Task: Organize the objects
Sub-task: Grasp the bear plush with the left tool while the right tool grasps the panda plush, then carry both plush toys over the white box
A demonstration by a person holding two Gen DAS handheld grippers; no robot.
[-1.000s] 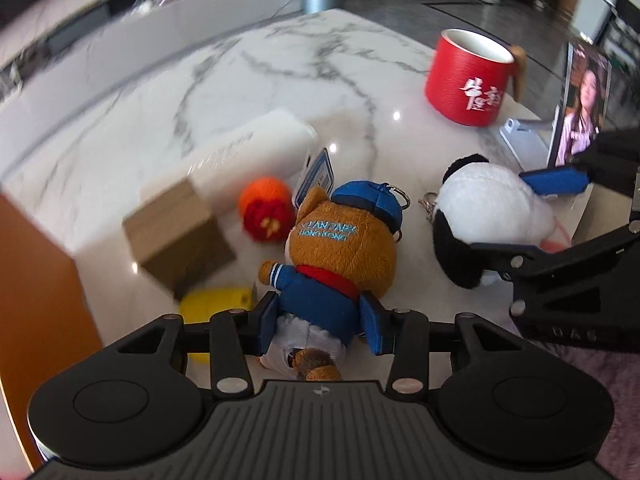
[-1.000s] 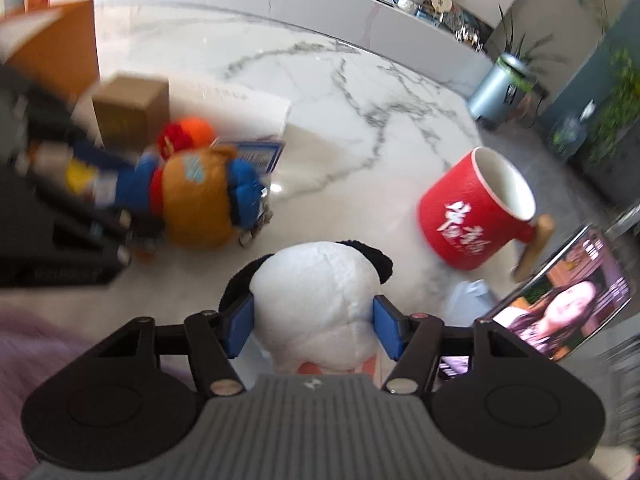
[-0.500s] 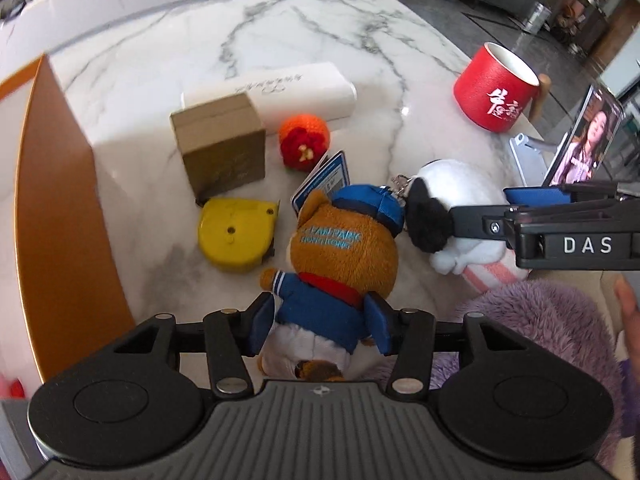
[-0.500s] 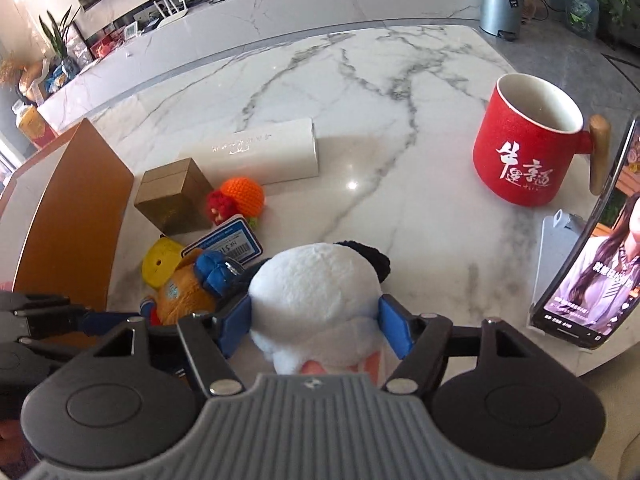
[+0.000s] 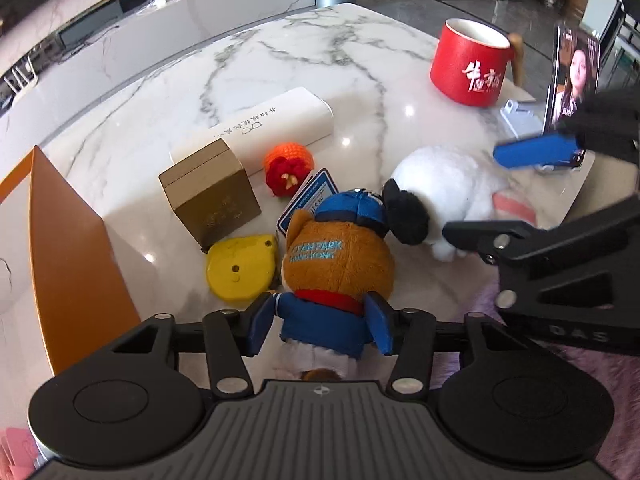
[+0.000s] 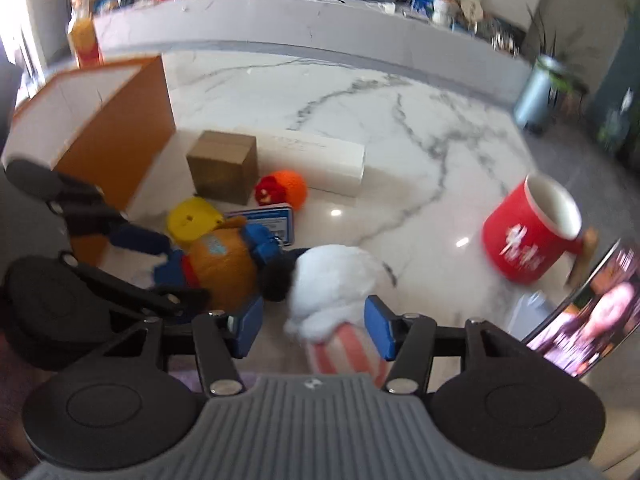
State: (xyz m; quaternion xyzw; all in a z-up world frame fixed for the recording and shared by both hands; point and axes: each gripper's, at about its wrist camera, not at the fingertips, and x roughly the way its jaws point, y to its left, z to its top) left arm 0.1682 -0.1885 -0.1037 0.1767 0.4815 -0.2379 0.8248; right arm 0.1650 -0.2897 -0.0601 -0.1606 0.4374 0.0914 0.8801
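A brown bear plush point(image 5: 336, 256) in a blue cap and jacket lies on the marble table point(image 5: 304, 64). My left gripper point(image 5: 320, 330) straddles its jacket, open, with both blue pads close beside the cloth. To its right lies a white panda plush point(image 5: 444, 184) with black ears. In the blurred right wrist view my right gripper point(image 6: 314, 330) is open around the panda plush point(image 6: 332, 280) and its jaws are closing. The right pad touches its striped bottom and the left pad stands clear of it. The bear plush point(image 6: 224, 264) lies just left of that, with my left gripper point(image 6: 120, 260) over it.
An orange open box point(image 5: 68, 256) stands at the left. Near the bear lie a yellow tape measure point(image 5: 240, 268), a gold box point(image 5: 212, 196), an orange knitted ball point(image 5: 288, 162) and a long white case point(image 5: 272, 128). A red mug point(image 5: 470, 68) and a propped phone point(image 5: 572, 76) stand far right.
The left pads have eased off the bear's jacket. The right gripper's view has swung left and blurred, and its left pad has come off the panda. Both toys still lie on the table.
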